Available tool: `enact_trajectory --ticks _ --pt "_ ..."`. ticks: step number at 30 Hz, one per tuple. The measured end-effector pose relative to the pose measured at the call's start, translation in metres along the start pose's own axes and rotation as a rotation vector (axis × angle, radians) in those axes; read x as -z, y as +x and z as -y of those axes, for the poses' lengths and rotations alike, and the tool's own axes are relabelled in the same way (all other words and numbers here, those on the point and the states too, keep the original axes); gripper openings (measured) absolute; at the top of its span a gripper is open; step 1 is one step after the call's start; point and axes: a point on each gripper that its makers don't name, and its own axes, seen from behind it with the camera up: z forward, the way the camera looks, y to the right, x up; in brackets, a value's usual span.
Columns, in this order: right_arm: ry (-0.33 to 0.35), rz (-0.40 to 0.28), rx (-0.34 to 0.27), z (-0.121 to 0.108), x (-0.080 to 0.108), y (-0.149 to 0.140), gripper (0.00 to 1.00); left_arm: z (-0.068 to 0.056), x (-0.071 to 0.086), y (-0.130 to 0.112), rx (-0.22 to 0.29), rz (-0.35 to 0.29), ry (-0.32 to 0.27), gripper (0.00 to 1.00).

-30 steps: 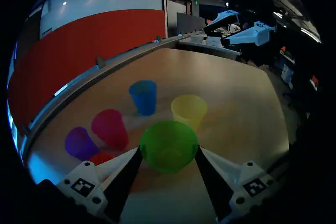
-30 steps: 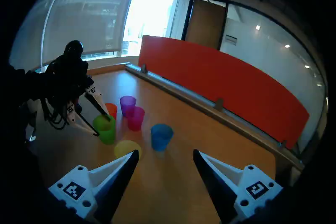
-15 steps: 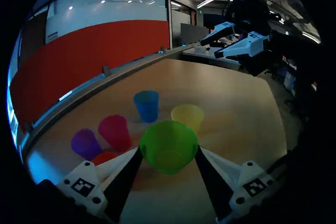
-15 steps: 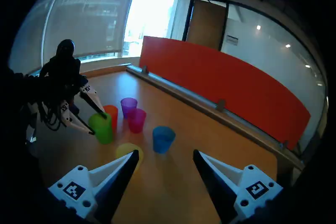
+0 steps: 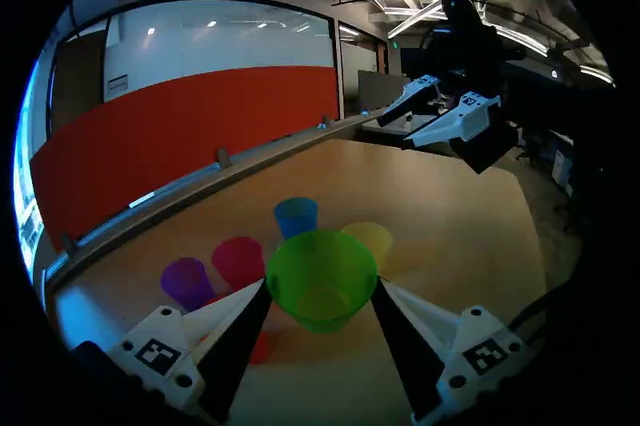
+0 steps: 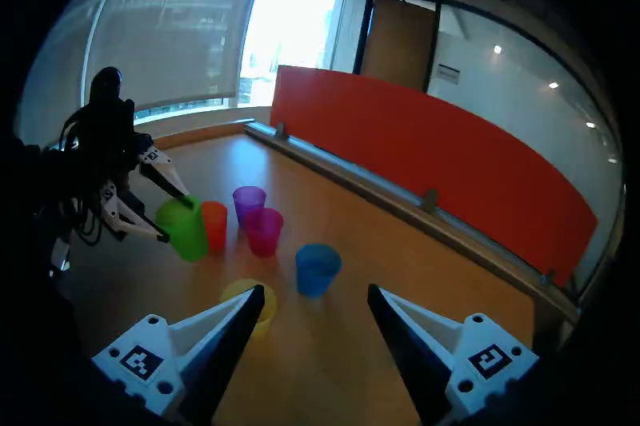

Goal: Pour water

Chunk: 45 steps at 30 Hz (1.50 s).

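A green cup (image 5: 322, 278) sits between the fingers of my left gripper (image 5: 320, 288), which is shut on it and holds it above the wooden table (image 5: 456, 218). Beyond it stand a blue cup (image 5: 295, 216), a yellow cup (image 5: 369, 240), a magenta cup (image 5: 238, 260) and a purple cup (image 5: 187, 282). In the right gripper view the green cup (image 6: 182, 226) hangs upright in the left gripper (image 6: 178, 220), next to an orange cup (image 6: 214, 224). My right gripper (image 6: 316, 298) is open and empty, with the blue cup (image 6: 317, 268) just ahead of it.
A long red partition (image 6: 432, 154) with a metal rail runs along the table's far edge. The person holding the left gripper stands dark at the left (image 6: 96, 146). The right gripper (image 5: 436, 110) hovers high over the table's far end.
The left gripper has risen with the green cup, lifting it off the table and away from the other cups. The right gripper has barely moved.
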Motion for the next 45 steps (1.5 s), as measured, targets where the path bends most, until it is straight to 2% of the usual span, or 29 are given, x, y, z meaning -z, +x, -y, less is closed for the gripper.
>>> enact_trajectory --ticks 17,45 --pt "0.028 0.012 -0.002 0.004 -0.029 0.001 1.00 0.014 0.037 0.028 0.028 -0.133 0.074 0.86" --pt "0.055 0.023 0.009 0.011 -0.051 0.006 1.00 0.021 0.072 0.048 0.053 -0.244 0.144 0.87"
